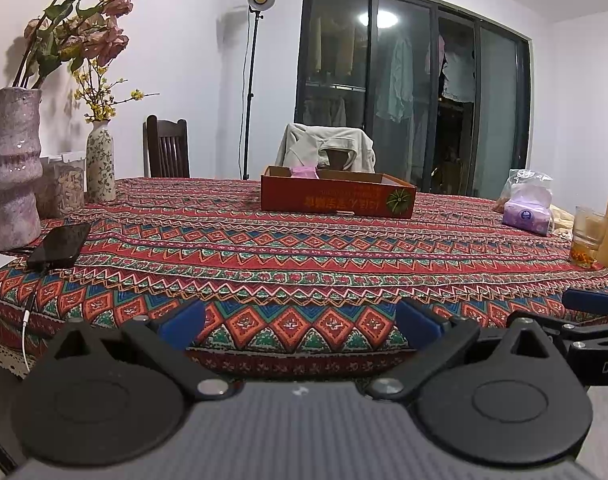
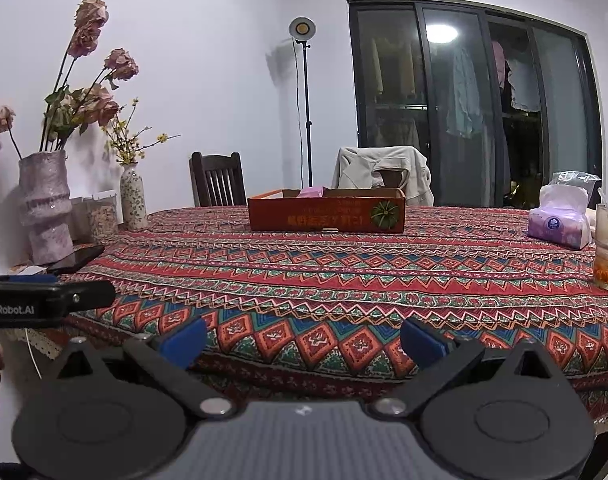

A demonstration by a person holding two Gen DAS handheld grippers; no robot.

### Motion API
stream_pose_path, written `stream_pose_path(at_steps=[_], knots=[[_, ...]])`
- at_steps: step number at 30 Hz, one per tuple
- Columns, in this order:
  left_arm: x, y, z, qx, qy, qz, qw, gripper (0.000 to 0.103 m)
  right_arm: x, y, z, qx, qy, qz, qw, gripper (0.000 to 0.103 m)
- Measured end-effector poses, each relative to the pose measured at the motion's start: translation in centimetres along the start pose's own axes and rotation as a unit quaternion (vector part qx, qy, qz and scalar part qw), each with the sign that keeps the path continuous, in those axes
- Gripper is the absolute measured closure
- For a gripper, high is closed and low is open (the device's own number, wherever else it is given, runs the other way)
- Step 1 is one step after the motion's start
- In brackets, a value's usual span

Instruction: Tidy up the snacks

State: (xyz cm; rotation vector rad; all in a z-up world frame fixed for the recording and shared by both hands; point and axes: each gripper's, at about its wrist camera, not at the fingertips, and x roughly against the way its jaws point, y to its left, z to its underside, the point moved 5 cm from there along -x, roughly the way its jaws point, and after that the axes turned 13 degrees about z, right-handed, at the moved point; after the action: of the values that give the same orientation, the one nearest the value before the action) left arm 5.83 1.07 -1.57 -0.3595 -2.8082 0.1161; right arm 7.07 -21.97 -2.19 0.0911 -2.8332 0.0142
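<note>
Hovering at the near edge of the table with left gripper and right gripper both spread wide and empty, box mid-table already holding a pink pack, bagged snacks right of box probably left.

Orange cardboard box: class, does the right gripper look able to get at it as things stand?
Probably yes. The right gripper is open and empty at the table's near edge, and only bare patterned tablecloth lies between it and the orange cardboard box.
</note>
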Motion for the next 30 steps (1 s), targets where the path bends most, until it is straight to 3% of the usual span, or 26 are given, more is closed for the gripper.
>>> stream_pose_path(at_steps=[30], knots=[[0.25, 0.00, -0.05, -0.005, -0.006, 0.007, 0.9999, 0.000, 0.24, -0.44, -0.26, -0.017, -0.005, 0.001, 1.000, 0.000]])
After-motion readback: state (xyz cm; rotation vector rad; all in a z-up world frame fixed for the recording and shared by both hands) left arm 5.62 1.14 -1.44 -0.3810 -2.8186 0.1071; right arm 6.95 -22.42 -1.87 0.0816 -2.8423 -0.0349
